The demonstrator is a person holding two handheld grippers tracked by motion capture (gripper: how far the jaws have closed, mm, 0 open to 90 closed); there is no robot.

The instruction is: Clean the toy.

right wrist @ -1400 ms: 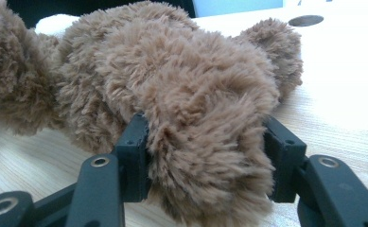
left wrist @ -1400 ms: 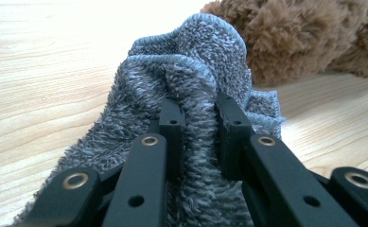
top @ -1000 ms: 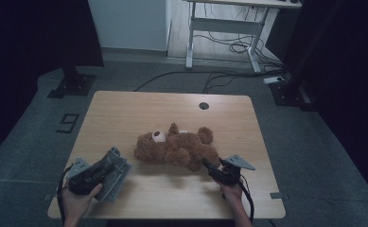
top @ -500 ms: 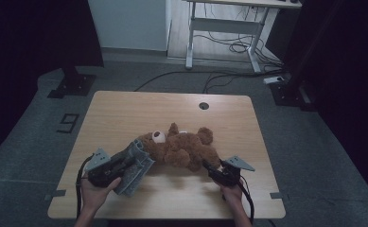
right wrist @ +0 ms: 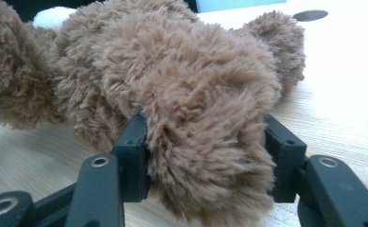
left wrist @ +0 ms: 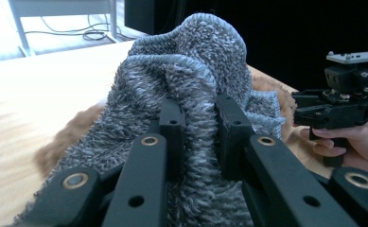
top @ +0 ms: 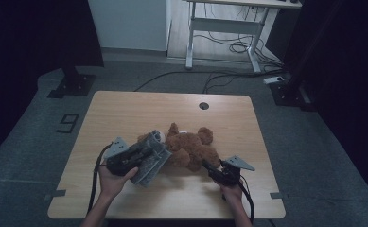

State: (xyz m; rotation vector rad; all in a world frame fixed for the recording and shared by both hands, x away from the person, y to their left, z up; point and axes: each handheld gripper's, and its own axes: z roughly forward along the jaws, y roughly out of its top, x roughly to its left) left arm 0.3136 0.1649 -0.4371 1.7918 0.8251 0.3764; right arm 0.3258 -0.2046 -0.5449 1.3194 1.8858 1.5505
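Observation:
A brown teddy bear (top: 191, 147) lies on its back in the middle of the wooden table (top: 139, 113). My left gripper (top: 149, 152) is shut on a fold of a grey fuzzy cloth (top: 152, 163), held up against the bear's head and hiding most of the face. In the left gripper view the cloth (left wrist: 191, 71) bunches between the two jaws of the left gripper (left wrist: 200, 124), with brown fur (left wrist: 63, 137) underneath. My right gripper (top: 209, 168) is shut on the bear's leg (right wrist: 205, 109), which bulges between its pads (right wrist: 136, 142).
A round cable hole (top: 204, 105) sits near the table's far edge. Beyond the table stand a desk frame with cables on the floor (top: 224, 42) and black stand bases (top: 73, 85). The right hand and the right gripper (left wrist: 330, 111) show past the cloth.
My left gripper has carried the grey cloth to the right and upward, from the table's left front to the bear's head. The right gripper has stayed on the leg.

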